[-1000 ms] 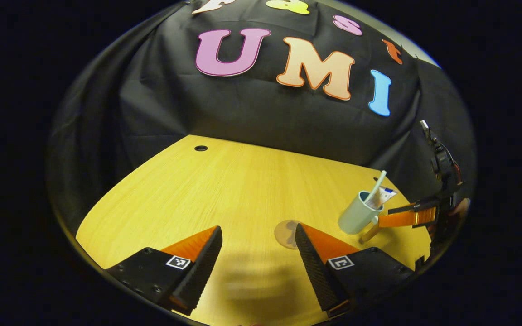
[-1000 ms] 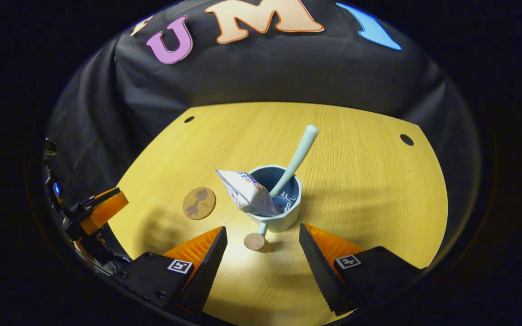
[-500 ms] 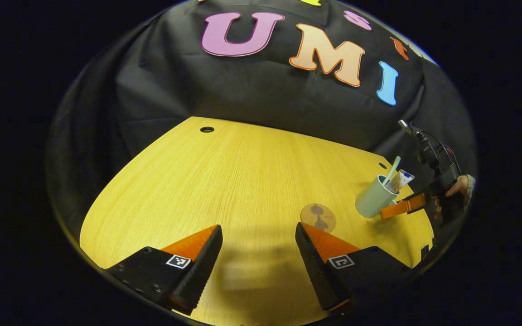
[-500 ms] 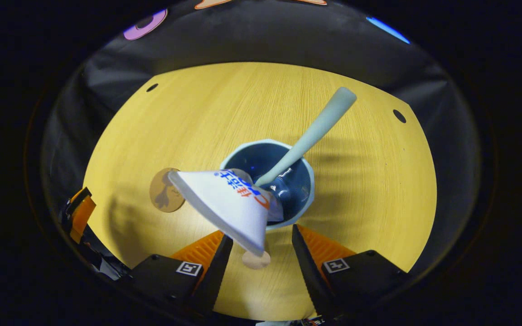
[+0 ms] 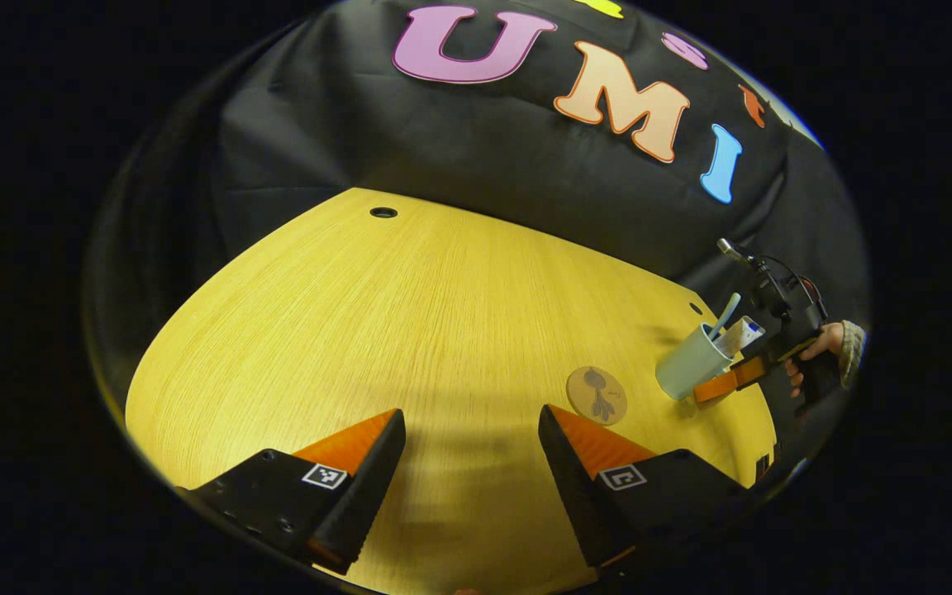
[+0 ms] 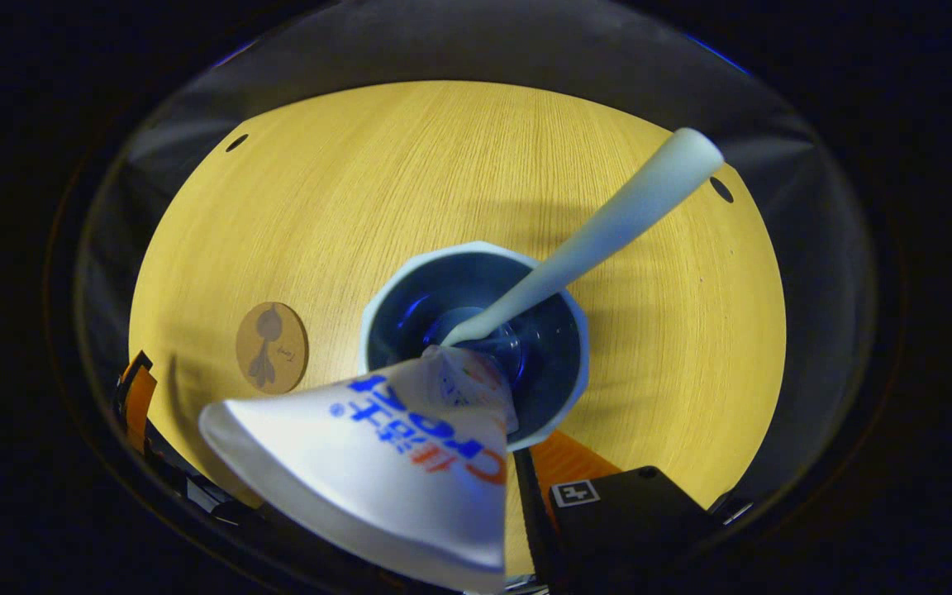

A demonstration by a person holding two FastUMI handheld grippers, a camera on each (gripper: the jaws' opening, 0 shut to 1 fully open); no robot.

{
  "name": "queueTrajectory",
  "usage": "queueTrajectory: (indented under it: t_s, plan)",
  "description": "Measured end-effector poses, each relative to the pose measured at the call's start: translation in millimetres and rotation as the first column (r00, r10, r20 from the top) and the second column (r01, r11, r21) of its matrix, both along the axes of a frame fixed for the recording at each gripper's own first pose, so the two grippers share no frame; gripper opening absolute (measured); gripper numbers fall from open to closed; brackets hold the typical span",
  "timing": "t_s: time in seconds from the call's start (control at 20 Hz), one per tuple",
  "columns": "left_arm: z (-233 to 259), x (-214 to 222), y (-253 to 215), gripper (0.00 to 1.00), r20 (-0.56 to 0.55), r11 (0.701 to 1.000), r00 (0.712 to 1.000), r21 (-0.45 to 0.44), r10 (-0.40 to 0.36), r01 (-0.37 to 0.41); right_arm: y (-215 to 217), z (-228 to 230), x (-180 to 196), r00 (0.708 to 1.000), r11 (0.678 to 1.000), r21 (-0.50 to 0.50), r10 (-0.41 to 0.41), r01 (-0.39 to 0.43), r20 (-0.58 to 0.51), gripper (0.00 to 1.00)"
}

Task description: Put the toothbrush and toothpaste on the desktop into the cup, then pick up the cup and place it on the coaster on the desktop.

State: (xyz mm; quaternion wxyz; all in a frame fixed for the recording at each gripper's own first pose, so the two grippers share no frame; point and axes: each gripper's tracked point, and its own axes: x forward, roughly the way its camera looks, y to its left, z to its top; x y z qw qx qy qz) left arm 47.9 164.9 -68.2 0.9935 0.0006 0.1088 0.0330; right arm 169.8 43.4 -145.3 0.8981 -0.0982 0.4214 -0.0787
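Observation:
A pale blue cup point(image 5: 685, 368) stands on the desk at the far right of the left gripper view, with the toothbrush point(image 5: 725, 316) and toothpaste tube point(image 5: 745, 334) sticking out of it. The round brown coaster point(image 5: 597, 395) lies just left of it. My right gripper point(image 5: 720, 384), held by a hand point(image 5: 821, 343), reaches in at the cup's near side. In the right gripper view I look down into the cup point(image 6: 476, 252); the toothbrush point(image 6: 608, 231) leans up right. The toothpaste point(image 6: 393, 471) covers one finger of my right gripper point(image 6: 480, 454). My left gripper point(image 5: 472, 463) hangs open over bare desk.
The wooden desk point(image 5: 410, 330) has cable holes at the back point(image 5: 383, 212) point(image 6: 721, 189). In the right gripper view the coaster point(image 6: 271, 347) lies left of the cup. Black cloth walls close in behind the desk.
My right gripper came down close over the cup and its fingers drew nearer together; the tube now hides one. The left gripper drifted back and left, staying open.

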Motion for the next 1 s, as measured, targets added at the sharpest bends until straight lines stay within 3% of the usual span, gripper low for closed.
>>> queueTrajectory:
  t_s: [0.2, 0.45, 0.65, 1.0]
  plan:
    - [-4, -1, 1, 0.94, -0.006, 1.000, 1.000, -0.016, -0.005, 0.005, 0, 0, -1, 1.000, 1.000, 0.013, -0.016, 0.017, -0.025, 0.31]
    - [-7, -1, -3, 0.94, -0.009, 0.999, 1.000, -0.036, -0.013, 0.012, 6, 1, -4, 0.998, 0.998, -0.032, 0.056, -0.056, -0.002, 0.30]
    - [-19, 1, -4, 0.94, -0.026, 0.998, 1.000, -0.057, -0.017, 0.015, 17, 7, -13, 0.996, 0.996, 0.028, 0.085, -0.085, 0.014, 0.29]
    - [-26, -2, 3, 0.94, -0.042, 0.998, 0.999, -0.069, 0.000, -0.003, 43, 16, -15, 0.978, 0.978, 0.010, 0.210, -0.210, 0.015, 0.30]
